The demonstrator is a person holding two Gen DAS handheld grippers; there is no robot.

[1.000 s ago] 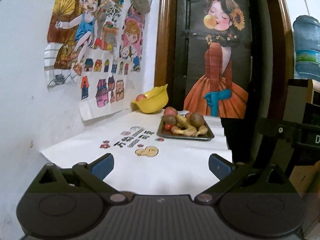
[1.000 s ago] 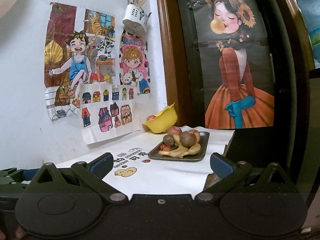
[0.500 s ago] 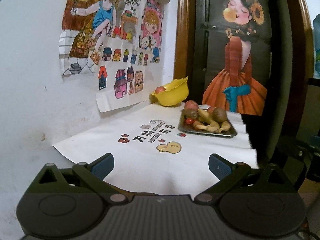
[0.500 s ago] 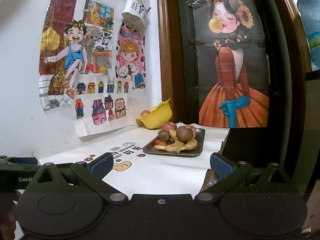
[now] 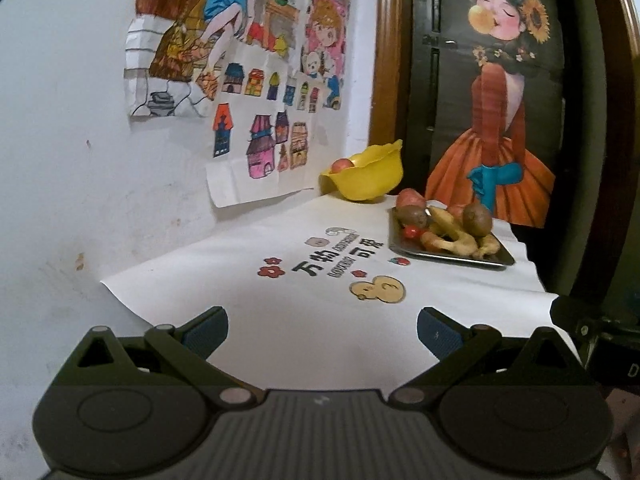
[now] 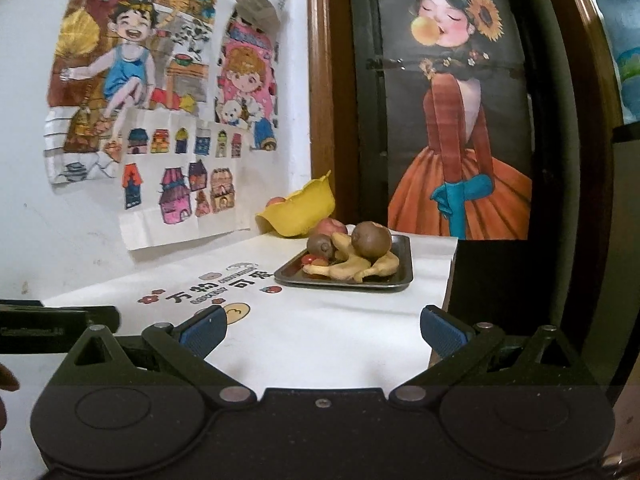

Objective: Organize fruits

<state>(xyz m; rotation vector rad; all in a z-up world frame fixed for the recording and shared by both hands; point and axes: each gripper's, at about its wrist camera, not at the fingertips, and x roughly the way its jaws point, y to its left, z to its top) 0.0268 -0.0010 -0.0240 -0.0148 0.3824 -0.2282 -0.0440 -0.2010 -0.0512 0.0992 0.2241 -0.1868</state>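
Note:
A dark metal tray [image 5: 460, 258] [image 6: 394, 280] at the far right of the white table holds bananas [image 5: 454, 236] [image 6: 356, 268], two brown kiwis [image 5: 477, 219] [image 6: 371, 239], a red apple [image 5: 410, 199] [image 6: 330, 227] and a small tomato [image 5: 412, 232]. Behind it a yellow bowl [image 5: 370, 178] [image 6: 302, 212] holds another apple [image 5: 342, 165]. My left gripper [image 5: 322, 330] hangs open over the near table, empty. My right gripper [image 6: 322, 330] is open and empty too, short of the tray.
The white tablecloth [image 5: 320, 300] bears printed characters and stickers. Children's drawings [image 5: 240, 80] cover the white wall on the left. A door with a painted girl poster [image 5: 500, 120] stands behind the table. The table's right edge [image 6: 448, 280] drops off beside the tray.
Both grippers have moved forward toward the table; the tray and bowl look larger and nearer. Both stay open and empty.

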